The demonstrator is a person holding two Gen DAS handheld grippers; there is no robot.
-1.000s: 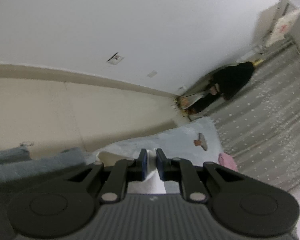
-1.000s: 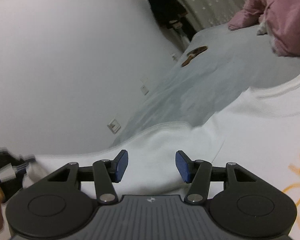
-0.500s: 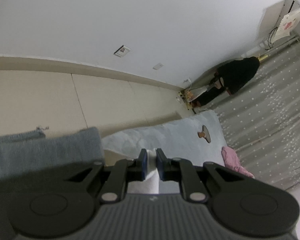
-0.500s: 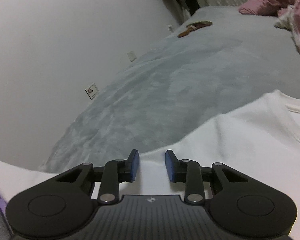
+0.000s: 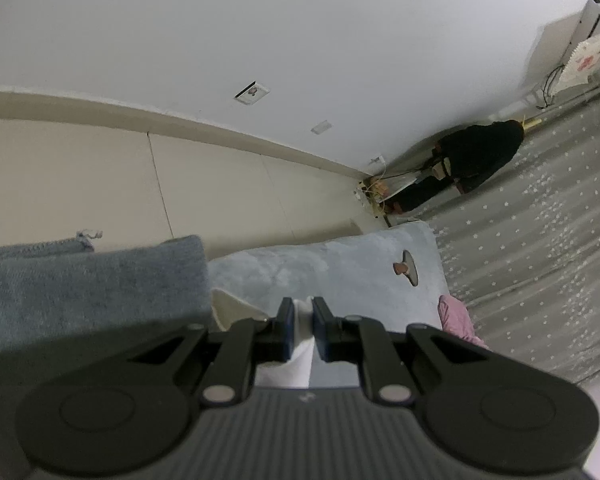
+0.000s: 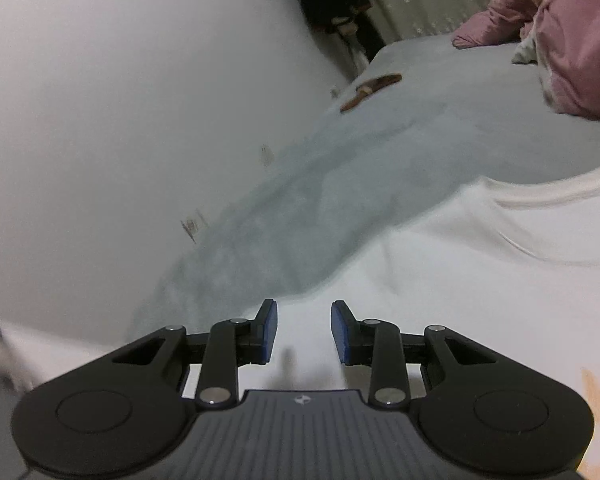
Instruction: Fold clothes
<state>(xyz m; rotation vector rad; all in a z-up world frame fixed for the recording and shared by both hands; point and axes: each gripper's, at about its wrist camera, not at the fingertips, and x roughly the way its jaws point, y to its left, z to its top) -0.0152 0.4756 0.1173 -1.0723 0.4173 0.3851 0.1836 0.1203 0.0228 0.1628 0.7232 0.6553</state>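
Note:
A white T-shirt (image 6: 460, 264) with an orange print at its lower right lies spread on the grey bed cover (image 6: 400, 152). My right gripper (image 6: 304, 330) hovers open just over the shirt's cloth near its edge, nothing between its blue pads. In the left wrist view my left gripper (image 5: 299, 326) is shut on a fold of the white shirt (image 5: 300, 350), lifted above the bed. A blue denim piece (image 5: 88, 288) hangs close in at the left of that view.
A pink garment (image 6: 560, 36) is heaped at the far right of the bed. A brown slipper-like object (image 6: 370, 90) lies near the far wall. Dotted curtains (image 5: 540, 248) and a dark hanging garment (image 5: 472, 156) stand beyond the bed. A white wall (image 6: 140, 100) runs along the left.
My right gripper narrowed half a second ago and has opened wider again over the shirt. The left gripper stays shut on the cloth; the denim has spread further into its view.

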